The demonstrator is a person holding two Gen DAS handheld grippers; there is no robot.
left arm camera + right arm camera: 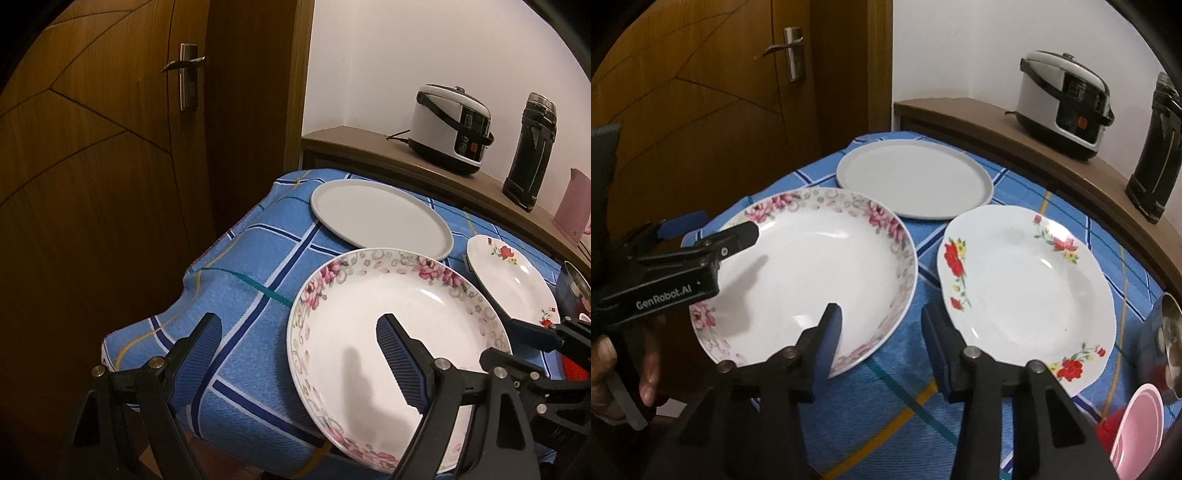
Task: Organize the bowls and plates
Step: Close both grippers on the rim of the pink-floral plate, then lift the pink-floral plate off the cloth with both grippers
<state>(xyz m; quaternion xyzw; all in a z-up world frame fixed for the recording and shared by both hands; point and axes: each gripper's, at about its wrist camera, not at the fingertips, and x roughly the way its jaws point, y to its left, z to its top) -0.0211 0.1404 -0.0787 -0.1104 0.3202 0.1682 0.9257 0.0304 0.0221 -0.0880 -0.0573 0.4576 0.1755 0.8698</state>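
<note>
A pink-flowered deep plate [391, 332] [812, 273] lies at the near left of the blue checked tablecloth [251, 295], overhanging the table's front edge. A plain grey plate [380, 216] [916, 177] lies behind it. A red-flowered plate [513, 280] [1027, 291] lies to the right. My left gripper [299, 339] [713, 227] is open and straddles the pink plate's left rim, one finger over the plate, one outside it. My right gripper [882, 332] [532, 334] is open and empty, its left finger over the pink plate's near right rim, its right finger close to the red-flowered plate.
A wooden counter [369, 147] behind the table carries a rice cooker [450, 129], a black flask [530, 151] and a pink kettle [574, 210]. A pink bowl [1137, 432] and a metal spoon [1172, 332] sit at the right edge. A wooden door [110, 147] stands on the left.
</note>
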